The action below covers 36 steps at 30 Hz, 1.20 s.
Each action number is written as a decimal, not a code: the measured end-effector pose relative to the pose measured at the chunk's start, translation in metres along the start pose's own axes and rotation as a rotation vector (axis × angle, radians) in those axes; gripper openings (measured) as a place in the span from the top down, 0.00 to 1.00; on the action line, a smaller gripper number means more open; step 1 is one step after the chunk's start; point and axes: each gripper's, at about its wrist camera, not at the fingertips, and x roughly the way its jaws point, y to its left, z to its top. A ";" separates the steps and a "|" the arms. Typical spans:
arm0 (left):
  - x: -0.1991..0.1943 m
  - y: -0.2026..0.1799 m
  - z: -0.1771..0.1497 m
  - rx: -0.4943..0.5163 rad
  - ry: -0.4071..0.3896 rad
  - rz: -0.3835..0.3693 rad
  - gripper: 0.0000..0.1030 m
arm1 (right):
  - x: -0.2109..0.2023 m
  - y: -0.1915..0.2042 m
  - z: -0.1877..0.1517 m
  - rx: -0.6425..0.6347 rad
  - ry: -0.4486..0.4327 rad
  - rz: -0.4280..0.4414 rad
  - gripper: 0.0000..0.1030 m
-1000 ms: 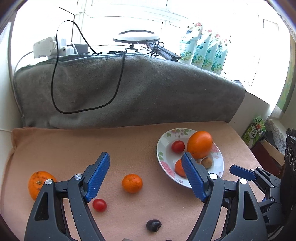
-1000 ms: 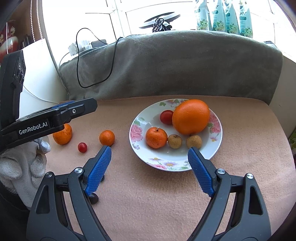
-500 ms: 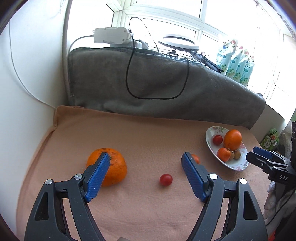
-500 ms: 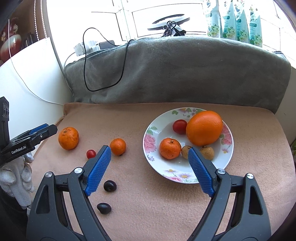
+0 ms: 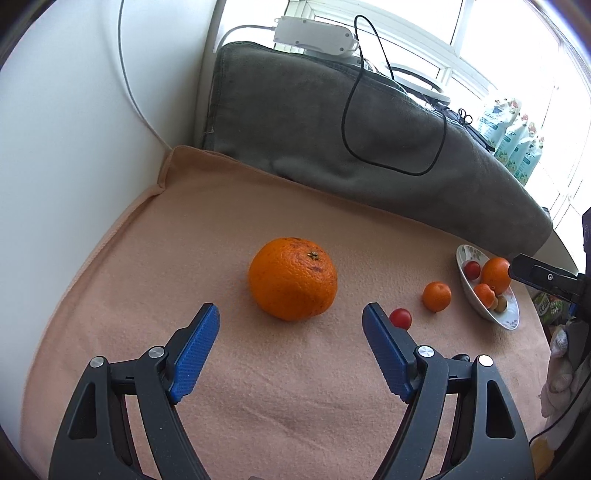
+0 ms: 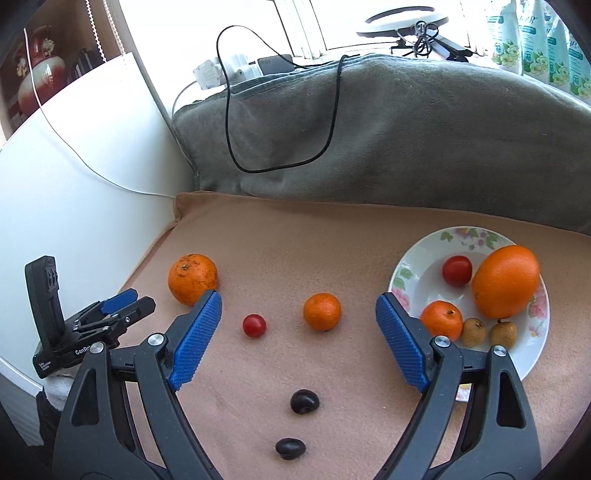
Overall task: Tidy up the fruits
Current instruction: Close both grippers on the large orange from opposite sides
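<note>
A large orange (image 5: 293,278) lies on the peach cloth just ahead of my open left gripper (image 5: 290,325), centred between the blue pads and untouched. The same orange (image 6: 192,279) shows at left in the right wrist view. My right gripper (image 6: 297,319) hangs open and empty over a small mandarin (image 6: 322,311) and a cherry tomato (image 6: 254,325); two dark fruits (image 6: 304,401) lie closer in. The flowered plate (image 6: 417,266) at right holds a big orange (image 6: 505,282), a tomato, a mandarin and two small brown fruits.
A grey blanket (image 6: 388,136) with a black cable draped on it rises behind the cloth. A white wall (image 5: 74,129) bounds the left side. A power strip (image 5: 314,35) and bottles (image 6: 535,40) stand on the windowsill. A gloved hand (image 5: 565,373) shows at right.
My left gripper swung left and down, from near the plate to the large orange, which now sits between its fingers. The right gripper drew back and left; the plate slid to the right.
</note>
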 end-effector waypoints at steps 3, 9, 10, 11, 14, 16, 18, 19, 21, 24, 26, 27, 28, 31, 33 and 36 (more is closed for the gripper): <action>0.005 0.005 -0.001 -0.019 0.000 -0.010 0.23 | 0.015 0.018 0.006 -0.026 0.028 0.039 0.15; 0.021 0.009 0.000 -0.041 0.027 -0.046 0.23 | 0.056 0.042 0.016 -0.038 0.100 0.110 0.15; 0.023 0.010 0.000 -0.047 0.030 -0.054 0.23 | 0.063 0.044 0.017 -0.027 0.117 0.127 0.15; 0.025 0.011 0.000 -0.056 0.033 -0.065 0.23 | 0.071 0.046 0.017 -0.014 0.133 0.145 0.15; 0.029 0.013 0.002 -0.071 0.036 -0.086 0.24 | 0.093 0.051 0.019 0.028 0.183 0.178 0.15; 0.033 0.014 0.004 -0.077 0.039 -0.095 0.29 | 0.105 0.056 0.020 0.056 0.213 0.204 0.15; 0.037 0.016 0.006 -0.087 0.043 -0.103 0.30 | 0.115 0.061 0.021 0.065 0.236 0.220 0.15; 0.039 0.016 0.006 -0.090 0.045 -0.107 0.30 | 0.118 0.064 0.021 0.064 0.242 0.225 0.15; 0.043 0.017 0.007 -0.093 0.051 -0.118 0.31 | 0.126 0.071 0.022 0.059 0.251 0.229 0.16; 0.047 0.017 0.008 -0.095 0.058 -0.127 0.31 | 0.138 0.075 0.023 0.085 0.274 0.248 0.23; 0.051 0.020 0.009 -0.107 0.064 -0.136 0.31 | 0.145 0.076 0.022 0.112 0.293 0.267 0.23; 0.052 0.022 0.010 -0.112 0.066 -0.140 0.31 | 0.148 0.076 0.022 0.119 0.300 0.272 0.23; 0.053 0.023 0.010 -0.118 0.067 -0.144 0.31 | 0.151 0.077 0.022 0.123 0.304 0.273 0.23; 0.056 0.025 0.010 -0.128 0.076 -0.156 0.36 | 0.158 0.080 0.022 0.126 0.316 0.275 0.23; 0.060 0.027 0.009 -0.135 0.091 -0.164 0.36 | 0.162 0.082 0.023 0.127 0.324 0.274 0.23; 0.061 0.028 0.010 -0.139 0.093 -0.172 0.36 | 0.169 0.085 0.022 0.131 0.335 0.274 0.23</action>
